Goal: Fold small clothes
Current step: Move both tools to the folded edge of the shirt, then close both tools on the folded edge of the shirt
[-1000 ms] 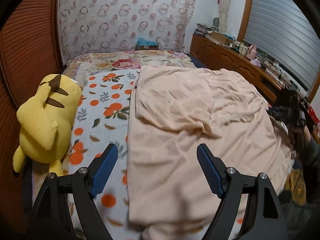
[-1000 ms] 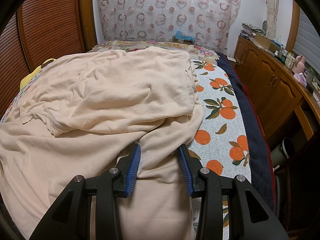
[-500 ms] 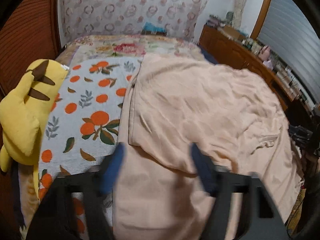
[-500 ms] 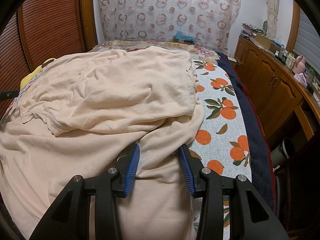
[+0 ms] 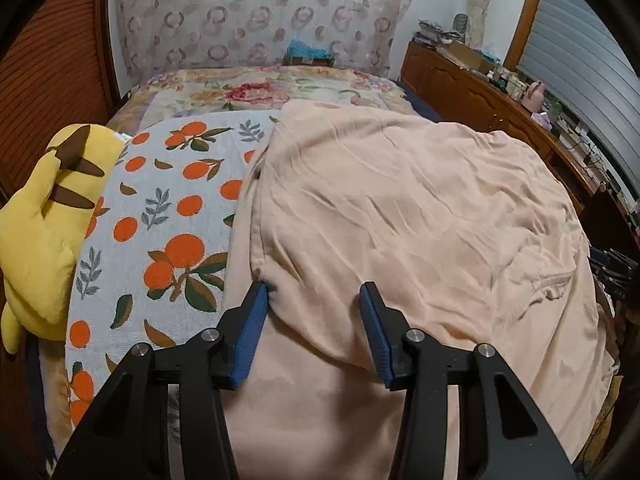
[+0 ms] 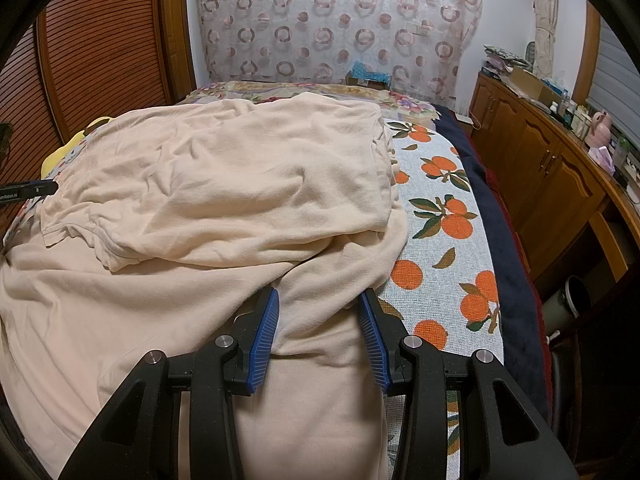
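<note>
Closing on the peach garment (image 5: 400,208), left gripper (image 5: 312,320) may pinch both layers; right gripper (image 6: 320,320), part-open, pinches a fold.

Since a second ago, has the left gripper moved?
Yes. The left gripper went right, away from the yellow plush toy, onto the peach garment; its jaws are closing around a fold.

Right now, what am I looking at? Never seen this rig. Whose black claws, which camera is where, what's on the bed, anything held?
No robot: a person holds a two-finger tool in each hand, with a fisheye camera on each looking along the fingers. One picture is from the left gripper, the other from the right gripper. A peach garment, partly folded over itself, lies on an orange-print bedcover; a yellow plush toy sits at the bed's left edge. The right fingers pinch a bunched fold. The left jaws are closing around cloth.
</note>
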Demonstrator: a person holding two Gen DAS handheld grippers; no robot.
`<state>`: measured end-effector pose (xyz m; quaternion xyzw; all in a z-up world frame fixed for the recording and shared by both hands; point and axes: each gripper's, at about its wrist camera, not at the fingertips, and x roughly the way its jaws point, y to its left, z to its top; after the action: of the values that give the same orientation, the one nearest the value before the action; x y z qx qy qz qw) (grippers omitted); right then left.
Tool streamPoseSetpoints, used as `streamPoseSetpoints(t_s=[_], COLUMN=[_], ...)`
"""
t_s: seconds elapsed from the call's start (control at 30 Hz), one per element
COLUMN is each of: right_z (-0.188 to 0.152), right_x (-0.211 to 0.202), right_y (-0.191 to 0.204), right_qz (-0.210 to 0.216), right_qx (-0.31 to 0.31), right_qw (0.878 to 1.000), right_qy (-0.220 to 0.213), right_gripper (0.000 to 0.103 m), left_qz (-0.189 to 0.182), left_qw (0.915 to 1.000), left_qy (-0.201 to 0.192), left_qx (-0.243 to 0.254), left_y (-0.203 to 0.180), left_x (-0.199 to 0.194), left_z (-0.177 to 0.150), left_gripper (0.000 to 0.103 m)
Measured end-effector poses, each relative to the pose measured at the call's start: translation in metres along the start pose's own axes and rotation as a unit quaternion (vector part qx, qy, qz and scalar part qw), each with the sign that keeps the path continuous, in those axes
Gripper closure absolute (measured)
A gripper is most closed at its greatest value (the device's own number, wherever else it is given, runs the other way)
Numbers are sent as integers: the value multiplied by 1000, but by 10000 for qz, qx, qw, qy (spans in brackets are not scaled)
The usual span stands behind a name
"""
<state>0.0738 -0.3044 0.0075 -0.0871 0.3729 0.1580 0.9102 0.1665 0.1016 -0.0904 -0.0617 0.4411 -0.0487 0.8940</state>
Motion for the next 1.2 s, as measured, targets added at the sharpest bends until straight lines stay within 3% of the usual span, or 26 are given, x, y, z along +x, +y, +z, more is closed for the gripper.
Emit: streamPoseSetpoints(t_s=[0.37,0.63,1.0,1.1,1.13,1.2], right_z=[-2,7,46,52,55,56], right_x=[2,-5,60,64,63,64], right_y=[-24,-34,-38,-32,-27,-22], right_qz=[206,753,639,544,529,496], right_qx=[411,621,978,801,750,618], right_qw=[9988,9950,9928,9950,9955,9966], right_qy=[-196,-228,255,258,251,228], right_gripper=[60,60,61,78,88,95], left_qz=[127,204,8,-92,-176,-221], left_qw=[9996,9993,9998,9999,9998,9997], left_qy=[-176,-165,-162,-118,-97,-99], left_qx=[201,269,91,-27,-84,-86], left_y=[-1,-4,-1,3,5,7], left_x=[2,2,1,1,1,1], left_z=[-4,-4,-2,1,2,4], left_gripper=[54,52,52,80,87,93])
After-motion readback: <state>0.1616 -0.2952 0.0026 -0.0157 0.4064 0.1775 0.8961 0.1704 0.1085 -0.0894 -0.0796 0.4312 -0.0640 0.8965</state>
